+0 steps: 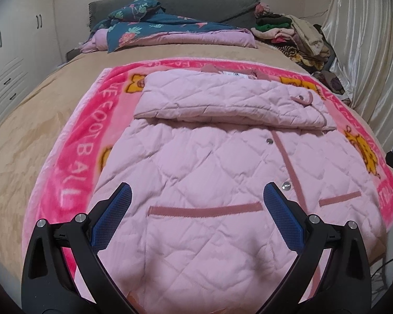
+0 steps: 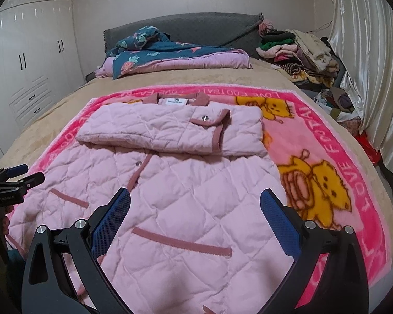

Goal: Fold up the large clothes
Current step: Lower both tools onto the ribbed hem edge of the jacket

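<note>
A pale pink quilted jacket (image 1: 196,172) (image 2: 186,183) with darker pink trim lies front up on a bright pink cartoon blanket (image 1: 73,162) (image 2: 353,172). Both sleeves are folded across its chest in a band (image 1: 222,99) (image 2: 170,130). My left gripper (image 1: 197,192) hovers open over the jacket's lower left part, near a pocket trim (image 1: 204,210). My right gripper (image 2: 195,196) is open above the lower right part, over the other pocket trim (image 2: 180,242). Nothing sits between either pair of blue pads. In the right wrist view the left gripper (image 2: 15,176) shows at the left edge.
The blanket lies on a beige bed (image 1: 26,136) (image 2: 222,78). A floral quilt and pillow (image 1: 154,31) (image 2: 170,52) sit at the grey headboard. A heap of clothes (image 1: 296,36) (image 2: 301,49) is at the far right, by a satin curtain (image 2: 374,78). White wardrobes (image 2: 34,52) stand left.
</note>
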Available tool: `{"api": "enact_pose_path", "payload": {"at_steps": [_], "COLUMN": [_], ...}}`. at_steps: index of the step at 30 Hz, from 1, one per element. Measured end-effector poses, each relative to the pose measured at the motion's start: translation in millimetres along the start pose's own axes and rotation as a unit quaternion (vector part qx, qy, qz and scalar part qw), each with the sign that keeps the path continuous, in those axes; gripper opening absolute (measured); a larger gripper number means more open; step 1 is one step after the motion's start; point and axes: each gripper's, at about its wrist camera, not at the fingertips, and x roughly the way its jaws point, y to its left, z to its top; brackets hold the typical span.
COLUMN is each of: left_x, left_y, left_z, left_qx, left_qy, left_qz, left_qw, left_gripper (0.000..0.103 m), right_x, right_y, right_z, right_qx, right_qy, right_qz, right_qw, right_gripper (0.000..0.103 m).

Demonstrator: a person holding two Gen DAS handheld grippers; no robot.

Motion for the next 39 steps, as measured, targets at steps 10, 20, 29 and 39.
{"api": "enact_pose_path", "payload": {"at_steps": [10, 20, 29, 39], "left_x": [8, 8, 0, -18], "left_y": [9, 38, 80, 113], "left_z": [-22, -41, -59, -74], "left_qx": [0.004, -0.025, -0.075, -0.117], "left_qy": [0.027, 0.047, 0.057, 0.053], "left_qz": [0.016, 0.039, 0.045, 0.040], "left_qw": [0.9995, 0.9978, 0.9945, 0.9909], "left_gripper": [0.095, 0.095, 0.095, 0.095], "right_x": [9, 12, 4, -11], "right_y": [-22, -43, -62, -67], "right_z": [-33, -64, -84, -86], "right_qx": [0.012, 0.029, 0.041, 0.045], "right_qy": [0.035, 0.062, 0.077, 0.055], "right_qz": [-0.022, -0.039, -0.050, -0.042], "right_qw": [0.999, 0.997, 0.995, 0.997], "right_gripper": [0.099, 0.099, 0.099, 0.099]}}
